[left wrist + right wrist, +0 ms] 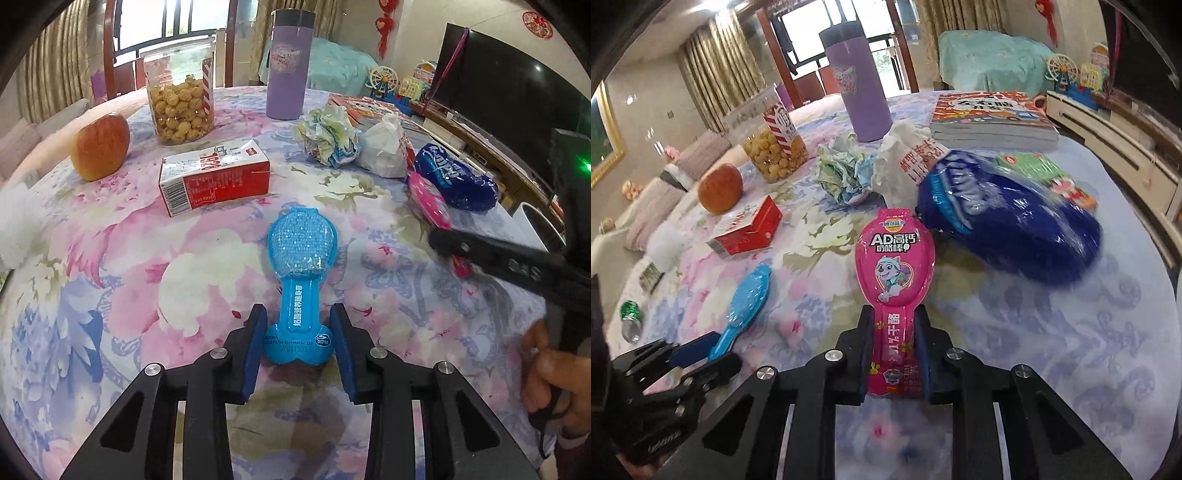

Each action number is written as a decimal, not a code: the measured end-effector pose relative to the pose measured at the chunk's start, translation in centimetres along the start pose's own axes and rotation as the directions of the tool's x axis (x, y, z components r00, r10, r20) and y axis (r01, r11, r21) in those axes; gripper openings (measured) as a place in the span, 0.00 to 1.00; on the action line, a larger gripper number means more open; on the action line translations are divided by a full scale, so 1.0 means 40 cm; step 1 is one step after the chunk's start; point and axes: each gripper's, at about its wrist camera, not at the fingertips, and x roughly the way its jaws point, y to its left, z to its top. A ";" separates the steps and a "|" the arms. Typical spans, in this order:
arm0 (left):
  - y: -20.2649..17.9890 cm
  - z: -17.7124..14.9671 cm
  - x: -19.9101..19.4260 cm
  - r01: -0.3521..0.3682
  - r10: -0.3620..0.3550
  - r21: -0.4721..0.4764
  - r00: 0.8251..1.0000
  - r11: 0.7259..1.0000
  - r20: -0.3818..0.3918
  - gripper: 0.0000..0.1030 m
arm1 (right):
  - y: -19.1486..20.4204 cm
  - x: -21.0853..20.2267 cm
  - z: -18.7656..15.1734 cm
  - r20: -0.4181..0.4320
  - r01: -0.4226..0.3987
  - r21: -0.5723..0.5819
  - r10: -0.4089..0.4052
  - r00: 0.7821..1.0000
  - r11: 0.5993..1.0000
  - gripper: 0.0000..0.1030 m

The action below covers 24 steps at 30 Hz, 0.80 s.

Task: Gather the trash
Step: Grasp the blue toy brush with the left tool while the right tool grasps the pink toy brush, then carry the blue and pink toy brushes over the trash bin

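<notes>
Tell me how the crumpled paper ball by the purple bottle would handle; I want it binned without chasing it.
The crumpled paper ball looks light: loose folds, much air. It would probably squash under the pads rather than resist. Pushed, it may skid or tumble on the tablecloth rather than roll cleanly, since its shape is irregular.

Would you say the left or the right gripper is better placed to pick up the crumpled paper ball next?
Neither is free: the left gripper clamps the blue wrapper and the right gripper the pink wrapper. Once emptied, the right looks nearer the crumpled paper.
</notes>
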 end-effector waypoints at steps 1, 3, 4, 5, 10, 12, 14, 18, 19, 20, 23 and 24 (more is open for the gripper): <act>-0.004 -0.002 -0.005 -0.002 0.002 0.005 1.000 1.000 0.006 0.33 | -0.005 -0.013 -0.011 0.001 -0.011 0.010 0.011 1.000 1.000 0.20; -0.009 -0.005 -0.015 -0.003 0.003 0.012 1.000 1.000 0.018 0.33 | -0.009 -0.034 -0.029 0.004 -0.025 0.021 0.025 1.000 0.999 0.20; -0.014 -0.007 -0.021 0.008 -0.008 0.010 1.000 1.000 0.022 0.33 | -0.011 -0.045 -0.035 0.007 -0.033 0.026 0.032 0.999 0.999 0.20; -0.017 -0.009 -0.025 0.018 -0.019 0.007 1.000 1.000 0.022 0.33 | -0.016 -0.058 -0.045 0.009 -0.038 0.031 0.037 0.999 0.999 0.20; -0.057 -0.021 -0.052 0.067 -0.067 0.016 0.997 0.998 0.031 0.32 | -0.041 -0.120 -0.081 0.023 -0.049 0.061 0.048 0.999 0.997 0.20; -0.075 -0.023 -0.064 0.081 -0.082 0.029 0.996 0.996 0.040 0.32 | -0.053 -0.144 -0.092 0.033 -0.049 0.070 0.047 0.998 0.996 0.20; -0.097 -0.025 -0.076 0.099 -0.101 0.045 0.994 0.994 0.048 0.32 | -0.061 -0.161 -0.101 0.039 -0.048 0.076 0.045 0.998 0.996 0.20; -0.139 -0.030 -0.094 0.132 -0.136 0.076 0.989 0.988 0.049 0.32 | -0.096 -0.206 -0.126 0.059 -0.042 0.105 0.036 0.998 0.994 0.20; -0.151 -0.031 -0.097 0.142 -0.146 0.085 0.988 0.986 0.047 0.32 | -0.106 -0.215 -0.132 0.063 -0.040 0.114 0.033 0.997 0.993 0.20; -0.160 -0.032 -0.100 0.148 -0.152 0.090 0.987 0.985 0.046 0.32 | -0.114 -0.222 -0.137 0.067 -0.037 0.121 0.029 0.997 0.992 0.20; -0.192 -0.034 -0.108 0.164 -0.169 0.112 0.985 0.980 0.042 0.32 | -0.140 -0.250 -0.151 0.080 -0.027 0.142 0.016 0.997 0.990 0.20; -0.202 -0.033 -0.110 0.169 -0.175 0.118 0.984 0.978 0.041 0.32 | -0.148 -0.258 -0.155 0.083 -0.024 0.147 0.012 0.996 0.989 0.20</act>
